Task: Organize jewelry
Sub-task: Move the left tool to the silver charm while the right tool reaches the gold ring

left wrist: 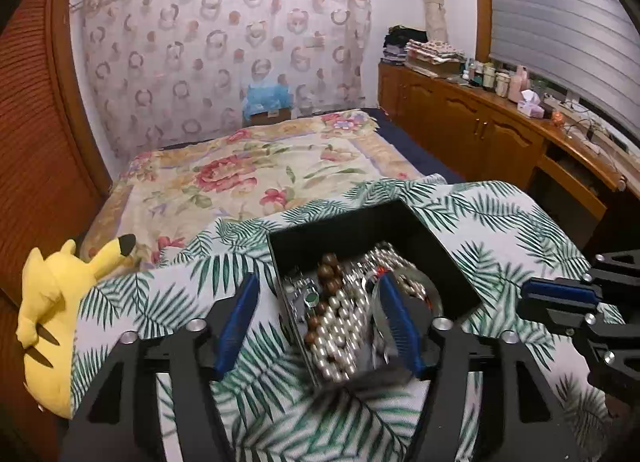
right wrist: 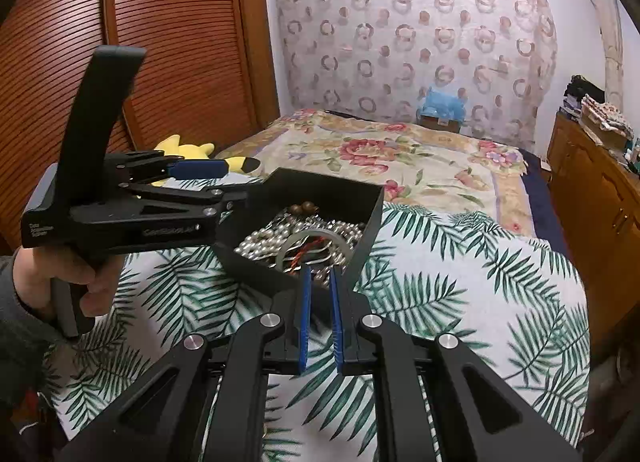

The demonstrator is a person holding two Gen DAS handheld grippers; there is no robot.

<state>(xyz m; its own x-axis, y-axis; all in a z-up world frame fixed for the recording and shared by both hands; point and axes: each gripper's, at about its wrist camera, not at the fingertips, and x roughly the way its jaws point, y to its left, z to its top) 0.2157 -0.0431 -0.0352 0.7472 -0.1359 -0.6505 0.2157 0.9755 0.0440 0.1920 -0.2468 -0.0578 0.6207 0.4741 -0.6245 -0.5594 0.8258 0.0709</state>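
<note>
Honestly, my left gripper (left wrist: 316, 326) straddles the black box (left wrist: 360, 226) wall, jaws apart; my right gripper (right wrist: 320, 326) nearly closed, empty; a careless squeeze could tip the pearls (left wrist: 340, 326) out.

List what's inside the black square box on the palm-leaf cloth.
Black square box: white pearl strands, brown wooden beads, a pale translucent bangle, and twisted red cord. Whatever lies under the heap is covered.

Left gripper (left wrist: 316, 318) spread wide; right gripper (right wrist: 320, 314) narrowed, apparently not fully closed.
</note>
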